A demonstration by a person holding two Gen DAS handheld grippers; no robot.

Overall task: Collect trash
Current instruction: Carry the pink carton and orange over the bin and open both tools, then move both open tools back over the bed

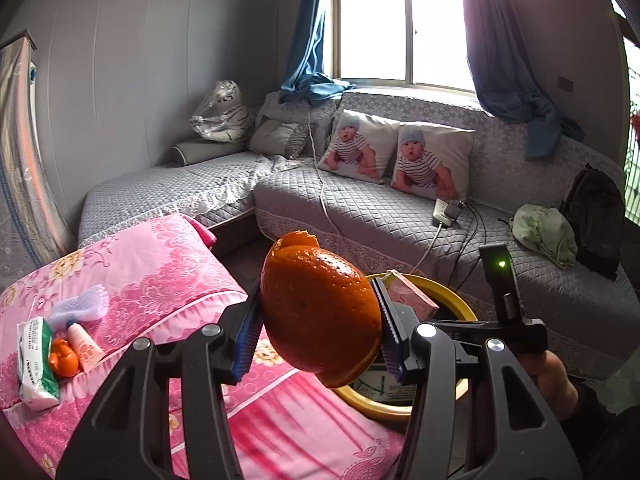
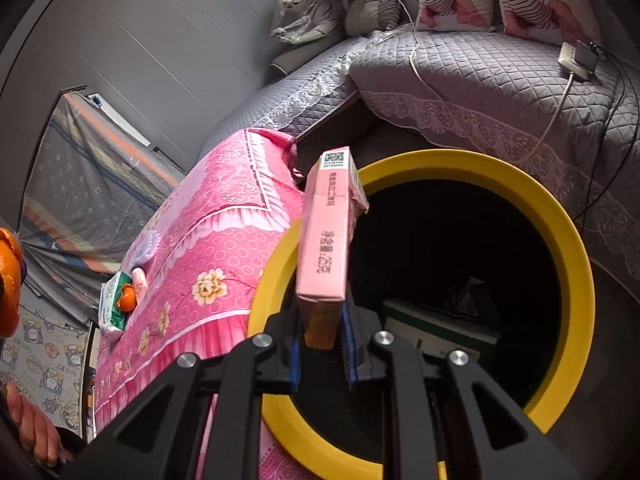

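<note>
Both tools are matte black: the left tongs (image 1: 318, 334) and right tongs (image 2: 322, 354) share angular cut-out linkage arms, round silver pivot screws and blue ribbed pads (image 1: 246, 342). A green light glows on a black upright post at the right.

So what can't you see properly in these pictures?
- Bin bottom, right wrist view: too dark; only a green-and-white box shows.
- Bin, left wrist view: mostly hidden behind the orange peel and left gripper.
- Pink carton bottom end: hidden between the right gripper's fingers.
</note>
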